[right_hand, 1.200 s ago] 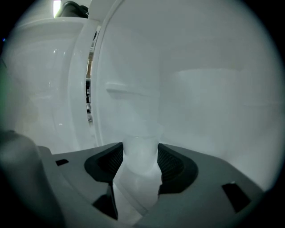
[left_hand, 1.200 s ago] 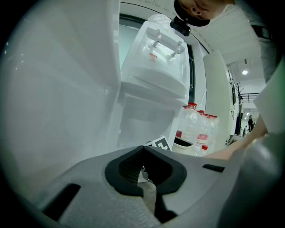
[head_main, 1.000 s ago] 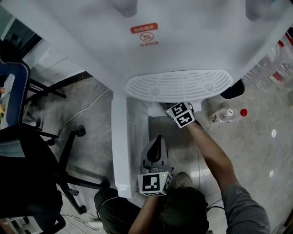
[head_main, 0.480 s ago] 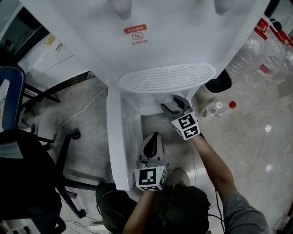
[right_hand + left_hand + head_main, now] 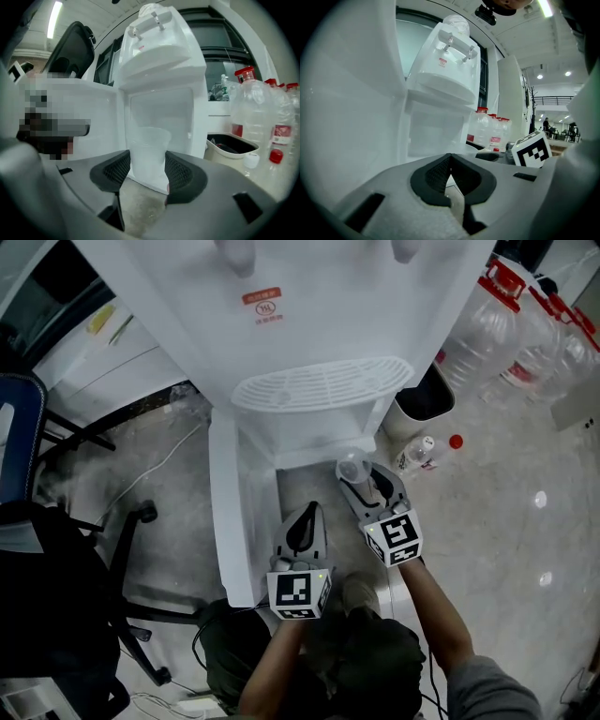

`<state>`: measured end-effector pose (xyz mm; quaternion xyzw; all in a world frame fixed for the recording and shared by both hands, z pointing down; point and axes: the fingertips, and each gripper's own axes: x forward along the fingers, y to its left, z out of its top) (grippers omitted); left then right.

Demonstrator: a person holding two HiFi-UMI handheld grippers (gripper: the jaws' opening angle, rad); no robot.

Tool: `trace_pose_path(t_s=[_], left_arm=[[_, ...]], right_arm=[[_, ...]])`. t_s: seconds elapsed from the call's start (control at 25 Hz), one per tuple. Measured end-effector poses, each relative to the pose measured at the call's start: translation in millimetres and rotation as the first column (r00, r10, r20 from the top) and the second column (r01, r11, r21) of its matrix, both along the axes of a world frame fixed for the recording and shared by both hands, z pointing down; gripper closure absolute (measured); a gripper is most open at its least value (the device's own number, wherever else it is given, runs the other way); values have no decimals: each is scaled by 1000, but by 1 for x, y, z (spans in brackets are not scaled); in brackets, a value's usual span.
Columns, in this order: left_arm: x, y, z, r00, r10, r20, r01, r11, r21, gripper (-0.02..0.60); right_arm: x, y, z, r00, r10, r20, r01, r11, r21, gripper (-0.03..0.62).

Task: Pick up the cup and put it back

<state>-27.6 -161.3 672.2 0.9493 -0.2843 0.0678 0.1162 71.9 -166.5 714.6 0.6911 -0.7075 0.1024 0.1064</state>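
A clear plastic cup (image 5: 352, 468) stands upright between the pads of my right gripper (image 5: 362, 480), which is shut on it. The gripper holds it in the air in front of the white water dispenser (image 5: 319, 334), just outside the open lower compartment (image 5: 314, 442) beneath the drip tray (image 5: 323, 387). In the right gripper view the cup (image 5: 147, 149) fills the gap between the black pads (image 5: 180, 171). My left gripper (image 5: 305, 524) hangs lower left beside the open cabinet door (image 5: 225, 521); its jaws (image 5: 450, 174) are shut with nothing in them.
Large water bottles (image 5: 492, 329) with red caps stand to the right of the dispenser. A black bin (image 5: 424, 399), a small bottle (image 5: 412, 454) and a red cap (image 5: 455, 441) lie on the floor there. An office chair (image 5: 66, 559) is at the left.
My right gripper has drawn back out of the compartment under the drip tray and risen, bringing the cup into view. The left gripper has shifted slightly.
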Motion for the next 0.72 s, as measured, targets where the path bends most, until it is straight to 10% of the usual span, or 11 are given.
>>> trace_pose_path(t_s=[0.72], left_arm=[[-8, 32, -35, 997, 58, -51, -55, 997, 60, 572]], right_arm=[[-14, 77, -44, 991, 123, 53, -124, 992, 24, 359]])
